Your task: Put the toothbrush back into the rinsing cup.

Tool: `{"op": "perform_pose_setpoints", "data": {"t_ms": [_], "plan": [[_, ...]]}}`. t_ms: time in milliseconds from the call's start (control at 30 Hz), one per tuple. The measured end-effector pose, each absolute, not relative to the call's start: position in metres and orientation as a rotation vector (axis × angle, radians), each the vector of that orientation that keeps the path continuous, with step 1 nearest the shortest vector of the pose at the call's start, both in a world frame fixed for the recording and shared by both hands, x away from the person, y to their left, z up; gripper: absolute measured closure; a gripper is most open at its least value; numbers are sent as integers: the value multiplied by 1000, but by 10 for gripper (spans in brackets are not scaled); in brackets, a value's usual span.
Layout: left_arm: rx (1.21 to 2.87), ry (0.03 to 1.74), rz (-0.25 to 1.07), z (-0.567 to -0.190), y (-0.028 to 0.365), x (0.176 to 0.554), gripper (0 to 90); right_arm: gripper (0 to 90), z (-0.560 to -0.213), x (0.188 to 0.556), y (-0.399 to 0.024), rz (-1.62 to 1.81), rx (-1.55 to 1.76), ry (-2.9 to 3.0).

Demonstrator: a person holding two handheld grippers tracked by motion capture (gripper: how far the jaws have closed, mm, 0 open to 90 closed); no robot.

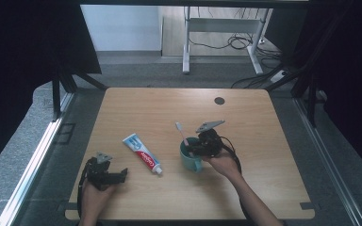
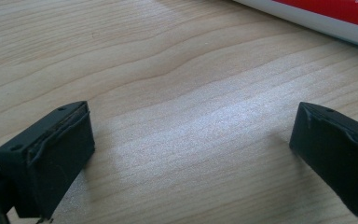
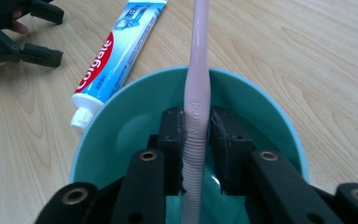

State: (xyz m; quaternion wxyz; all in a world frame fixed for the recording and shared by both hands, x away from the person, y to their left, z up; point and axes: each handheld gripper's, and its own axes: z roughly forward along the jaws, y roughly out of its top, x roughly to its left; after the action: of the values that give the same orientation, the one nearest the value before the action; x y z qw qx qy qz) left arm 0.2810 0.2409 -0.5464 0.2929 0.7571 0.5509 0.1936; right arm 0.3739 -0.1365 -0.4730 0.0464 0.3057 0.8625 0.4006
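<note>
Where the light wooden table (image 1: 245, 188) stands on a grey floor (image 1: 33, 141), dark curtains (image 1: 23, 42) hang at both sides and a white-framed desk (image 1: 221, 23) with loose cables (image 1: 238, 42) beneath it occupies the far end of the room. The table top shows a pale wood grain with a soft sheen, and a small dark round cap (image 1: 219, 100) sits near its far edge. A teal mug (image 1: 191, 160) stands right of the table's centre, and the pink toothbrush (image 1: 183, 134) leans out of it with the head pointing up and toward the far left. The right gripper (image 3: 197, 128) reaches down into the mug's mouth; its jaws stand narrow on either side of the toothbrush handle, with the right pad touching and a slight gap visible at the left, so a firm clamp cannot be confirmed. A toothpaste tube (image 1: 143, 153) lies flat just left of the mug, its cap toward the mug and the near edge. The left gripper (image 1: 107, 175) rests low over the table near the front left corner, well apart from the mug; its jaws stand wide with bare wood between them, and the edge of the toothpaste tube (image 2: 326, 16) lies beyond them.
</note>
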Motion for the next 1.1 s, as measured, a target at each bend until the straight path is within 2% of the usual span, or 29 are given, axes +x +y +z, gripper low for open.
{"op": "perform_pose_setpoints", "data": {"t_ms": [433, 633, 933, 1100], "plan": [[2017, 1468, 516, -546, 241, 281, 0, 643, -467, 372, -137, 1195, 894, 2625], [2017, 1467, 516, -546, 241, 281, 0, 542, -464, 369, -136, 1179, 862, 2625], [2016, 1468, 516, -546, 241, 281, 0, 447, -459, 365, -136, 1157, 818, 2611], [2011, 1469, 516, -547, 241, 281, 0, 348, -454, 362, -134, 1156, 794, 2597]]}}
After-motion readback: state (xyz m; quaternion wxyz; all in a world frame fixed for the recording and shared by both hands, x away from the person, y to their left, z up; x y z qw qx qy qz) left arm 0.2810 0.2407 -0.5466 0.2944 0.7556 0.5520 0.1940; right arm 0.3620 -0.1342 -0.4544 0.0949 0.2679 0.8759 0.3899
